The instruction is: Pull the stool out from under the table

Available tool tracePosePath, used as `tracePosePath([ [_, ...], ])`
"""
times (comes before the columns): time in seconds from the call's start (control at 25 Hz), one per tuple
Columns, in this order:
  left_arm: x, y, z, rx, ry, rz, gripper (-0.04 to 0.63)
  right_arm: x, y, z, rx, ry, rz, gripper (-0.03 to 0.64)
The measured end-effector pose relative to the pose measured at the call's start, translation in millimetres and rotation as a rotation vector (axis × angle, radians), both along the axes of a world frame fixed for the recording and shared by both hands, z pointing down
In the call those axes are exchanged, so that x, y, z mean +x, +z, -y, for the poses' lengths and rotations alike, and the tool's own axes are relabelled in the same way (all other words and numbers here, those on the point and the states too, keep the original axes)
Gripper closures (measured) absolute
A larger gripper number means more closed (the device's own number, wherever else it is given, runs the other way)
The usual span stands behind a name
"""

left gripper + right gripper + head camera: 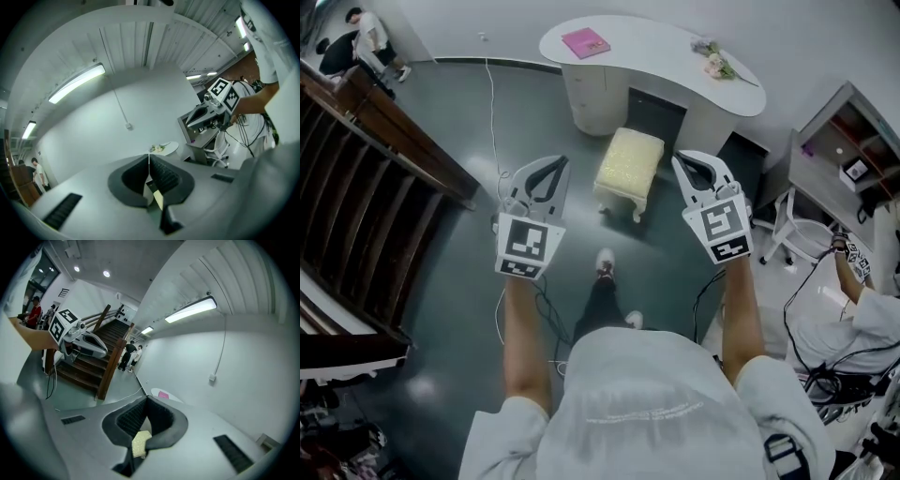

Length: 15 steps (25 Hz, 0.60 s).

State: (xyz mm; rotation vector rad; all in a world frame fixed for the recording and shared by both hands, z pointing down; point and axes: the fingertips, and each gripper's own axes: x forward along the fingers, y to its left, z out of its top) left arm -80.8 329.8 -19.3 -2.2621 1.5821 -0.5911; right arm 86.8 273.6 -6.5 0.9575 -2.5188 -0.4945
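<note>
Cream cushioned stool [629,161] stands on the grey floor [469,281], its far end at the white counter [656,47], between and beyond the left tool [559,161] and right tool [678,158]. Both tools: jaws closed together, holding nothing. Counter bears a pink book [585,42] and flowers [715,64]; wooden staircase [356,187] at left.

Both my forearms bare, stretched forward side by side, well apart. My left hand-held gripper [553,163] points ahead, nearly level, jaws pressed together with nothing between them. My right hand-held gripper [682,161] the same: jaws together, empty. Marker cubes face up.
</note>
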Motion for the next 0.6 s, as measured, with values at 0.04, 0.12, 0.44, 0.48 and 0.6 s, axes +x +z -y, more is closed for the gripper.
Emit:
tracePosePath([
  [0.04,2.4,-2.3,-3.5,0.005,0.003,0.002,0.574,0.8,-2.4,-3.8,0.004,-0.001,0.003,0.601],
  [0.12,5.5,-3.3,-8.2,0.009,0.007,0.001,0.574,1.9,-5.3,-9.1,0.008,-0.003,0.007,0.601],
  [0.44,6.9,2.4,-8.7,-0.007,0.002,0.001,0.574,0.5,-2.5,-11.0,0.006,-0.013,-0.004,0.601],
  [0.48,6.1,2.6,-9.4,-0.007,0.0,0.003,0.574,-0.4,-1.4,-11.5,0.006,-0.013,-0.005,0.601],
  [0.6,3.1,2.3,-11.1,-0.006,-0.001,0.006,0.574,-3.4,-0.2,-13.5,0.006,-0.015,-0.004,0.601],
])
